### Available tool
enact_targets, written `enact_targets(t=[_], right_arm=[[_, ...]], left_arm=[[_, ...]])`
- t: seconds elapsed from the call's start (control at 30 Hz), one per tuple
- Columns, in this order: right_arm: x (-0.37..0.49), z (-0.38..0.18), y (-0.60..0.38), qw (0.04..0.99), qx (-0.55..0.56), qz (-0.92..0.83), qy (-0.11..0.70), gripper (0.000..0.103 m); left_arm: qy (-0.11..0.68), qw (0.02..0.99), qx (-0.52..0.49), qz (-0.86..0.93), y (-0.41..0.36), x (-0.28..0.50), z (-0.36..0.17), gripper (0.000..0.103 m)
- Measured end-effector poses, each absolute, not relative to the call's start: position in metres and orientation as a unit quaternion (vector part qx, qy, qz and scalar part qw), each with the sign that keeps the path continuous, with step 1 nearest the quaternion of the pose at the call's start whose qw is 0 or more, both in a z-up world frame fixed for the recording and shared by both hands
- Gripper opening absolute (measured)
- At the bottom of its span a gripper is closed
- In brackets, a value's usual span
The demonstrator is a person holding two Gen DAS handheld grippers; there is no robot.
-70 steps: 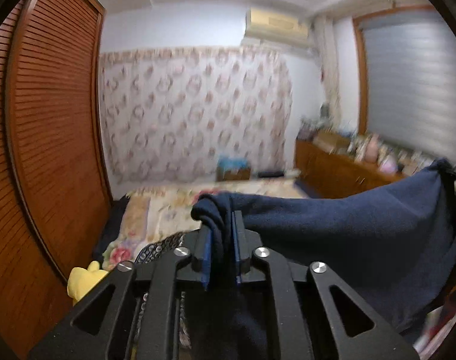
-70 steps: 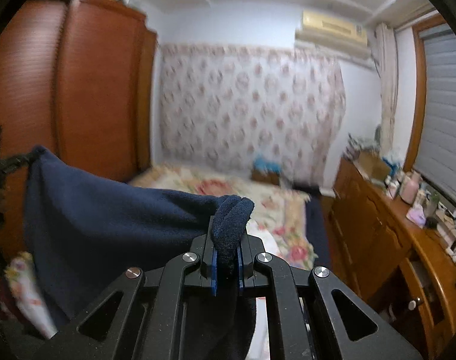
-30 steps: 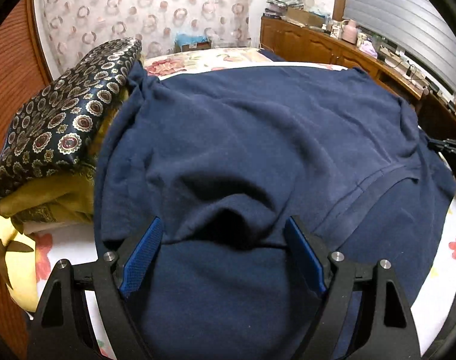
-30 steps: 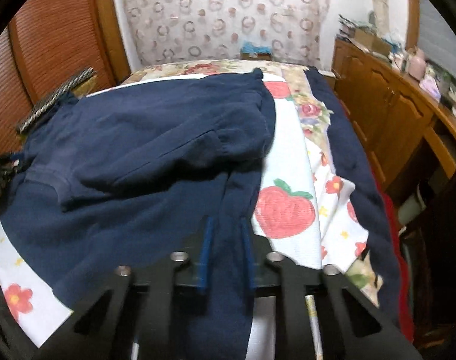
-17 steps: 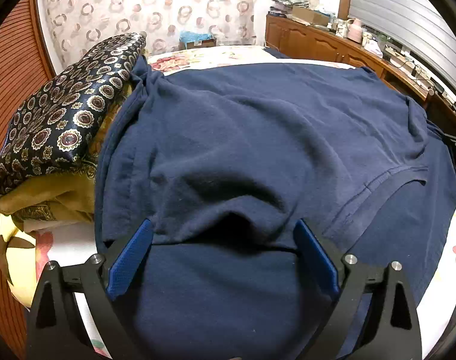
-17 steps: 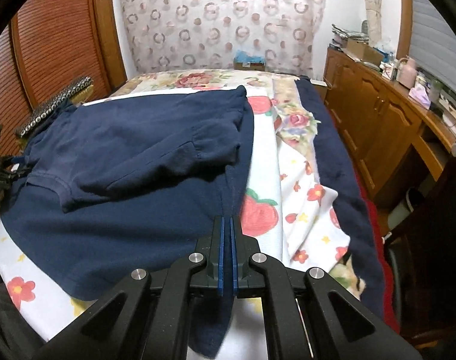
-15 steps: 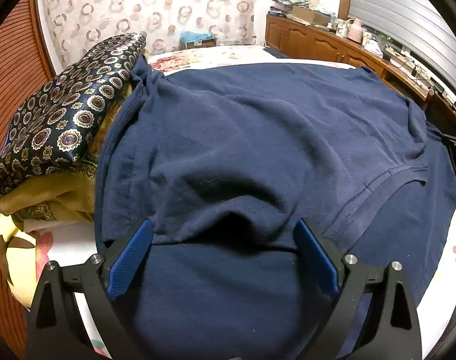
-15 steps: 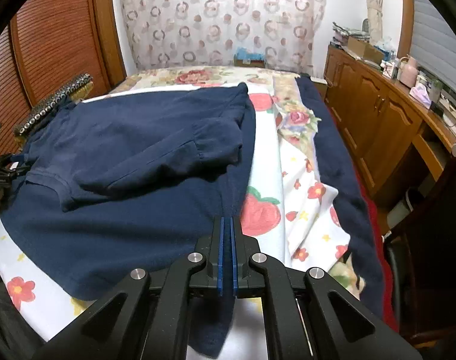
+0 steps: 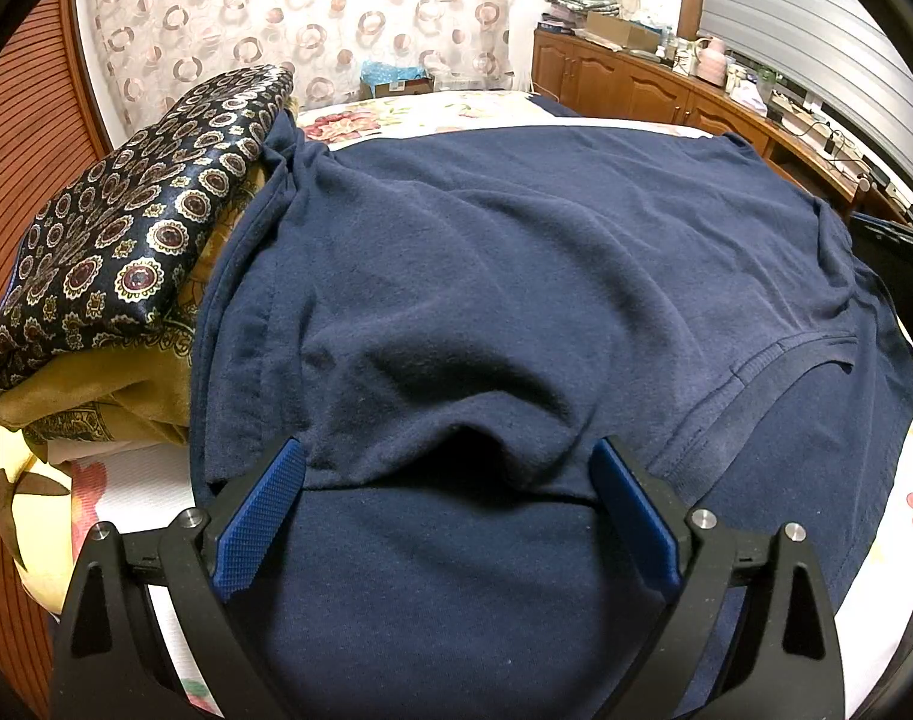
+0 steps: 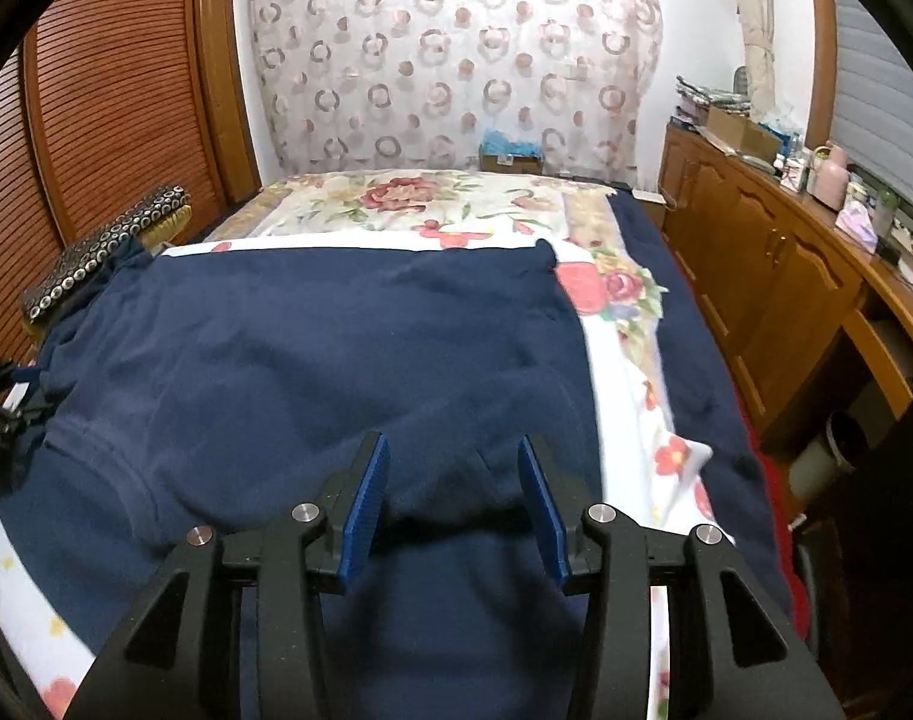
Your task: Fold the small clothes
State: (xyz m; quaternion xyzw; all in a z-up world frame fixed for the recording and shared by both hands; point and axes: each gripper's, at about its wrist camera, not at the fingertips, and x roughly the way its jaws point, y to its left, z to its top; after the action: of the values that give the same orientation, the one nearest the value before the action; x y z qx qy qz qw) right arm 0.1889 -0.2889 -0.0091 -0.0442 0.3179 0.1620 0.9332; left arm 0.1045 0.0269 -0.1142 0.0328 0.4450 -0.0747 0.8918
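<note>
A navy blue shirt (image 9: pixel 486 276) lies spread on the bed, its upper layer folded over the lower one. My left gripper (image 9: pixel 447 468) hovers open and wide just over a raised fold near the shirt's front edge, the blue pads (image 9: pixel 261 525) clear of the cloth. In the right wrist view the same shirt (image 10: pixel 312 354) covers the bed's near half. My right gripper (image 10: pixel 453 462) sits over the shirt's right part; its jaws are opening, with cloth lying beneath and between them, and the pads (image 10: pixel 366 504) do not press on it.
A dark patterned cushion (image 9: pixel 120 240) on yellow bedding lies left of the shirt. The flowered sheet (image 10: pixel 432 198) runs to the far curtain. A wooden cabinet (image 10: pixel 774 276) with clutter stands along the right; a louvred wardrobe (image 10: pixel 108 96) stands at the left.
The right gripper went from shut on the shirt's edge to open and shifted left over the cloth, which now lies flatter. The left gripper stayed put, wide open.
</note>
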Motion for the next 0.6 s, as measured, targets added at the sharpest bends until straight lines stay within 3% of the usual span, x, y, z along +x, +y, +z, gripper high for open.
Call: enact_targets(t=[0.33, 0.43, 0.5, 0.6], right_arm=[[0.204, -0.028, -0.275, 0.925, -0.062, 0.160, 0.339, 0.046], [0.205, -0.031, -0.272, 0.923, -0.073, 0.155, 0.344, 0.046], [0.206, -0.033, -0.272, 0.921, -0.074, 0.155, 0.349, 0.046], [0.207, -0.030, -0.271, 0.920, -0.077, 0.153, 0.352, 0.046]], left_arm=[[0.422, 0.904, 0.001, -0.068, 0.050, 0.091, -0.094, 0.095], [0.410, 0.911, -0.011, -0.053, 0.063, 0.089, -0.086, 0.086], [0.411, 0.910, -0.020, -0.047, 0.071, 0.090, -0.085, 0.071], [0.412, 0.910, -0.031, -0.035, 0.078, 0.091, -0.088, 0.058]])
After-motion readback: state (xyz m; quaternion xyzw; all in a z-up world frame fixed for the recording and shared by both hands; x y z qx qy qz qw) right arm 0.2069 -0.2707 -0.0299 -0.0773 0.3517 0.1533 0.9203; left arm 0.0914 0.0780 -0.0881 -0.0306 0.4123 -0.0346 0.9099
